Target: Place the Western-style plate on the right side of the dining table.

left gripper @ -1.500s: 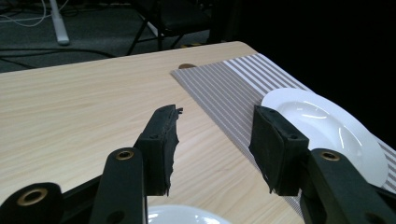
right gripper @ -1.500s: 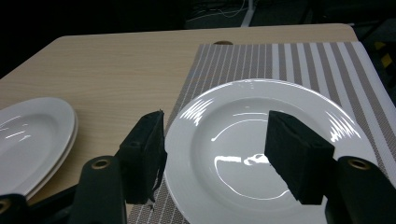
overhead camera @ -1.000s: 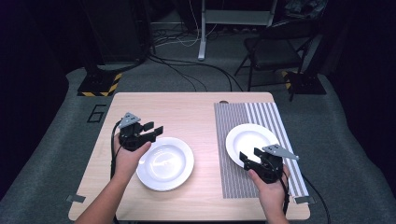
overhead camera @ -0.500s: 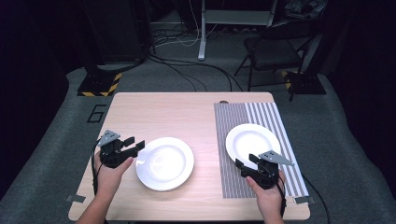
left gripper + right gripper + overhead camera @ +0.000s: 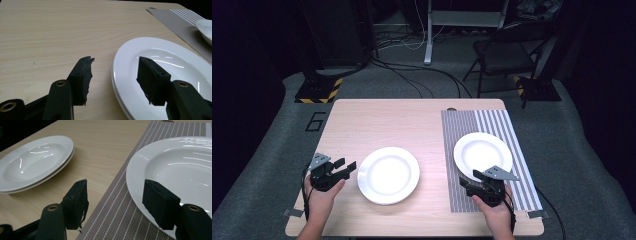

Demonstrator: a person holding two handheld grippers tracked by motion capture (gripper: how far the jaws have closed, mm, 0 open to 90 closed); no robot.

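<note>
Colours for you: both plates are plain glossy white — the stacked pair (image 5: 388, 175) on bare wood and the single plate (image 5: 483, 153) on the mat. Placemat (image 5: 499, 122) is grey-brown with thin white stripes. Table (image 5: 387, 125) is pale wood grain. Left gripper (image 5: 345, 165) and right gripper (image 5: 468, 181) are matte black, brass-coloured rivets — each topped by a grey plate.

Left tongs (image 5: 347, 164) pulled back off the plate (image 5: 388, 175) toward the bench's near left corner; right tongs (image 5: 467, 182) slid slightly nearer the front edge.
</note>
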